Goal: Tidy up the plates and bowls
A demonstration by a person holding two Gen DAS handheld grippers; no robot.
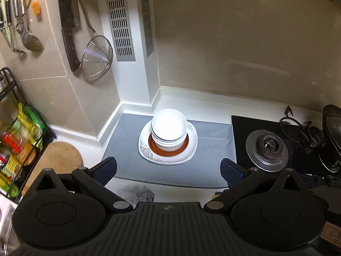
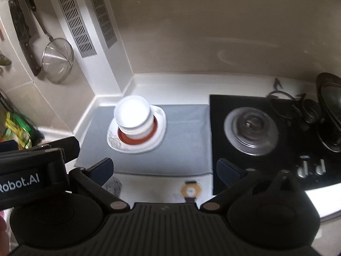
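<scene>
mat front: bare grey mat (image 1: 208, 162) between both grippers and the stack, open approach
stack: bowls (image 1: 168, 128) on plates (image 1: 187, 153), mid-mat, free mat on left, right and front
behind: white ledge and wall corner (image 1: 136, 98) near the stack, tight
right: stove (image 1: 266, 147) borders the mat, burner raised, wok (image 1: 332, 132) at far edge
left: rack (image 1: 19, 140) and board (image 1: 57, 160) off the mat
above left: strainer (image 1: 97, 58) and knife (image 1: 69, 25) hang on wall
right view: left gripper (image 2: 70, 147) sits at left edge, beside mat corner
</scene>
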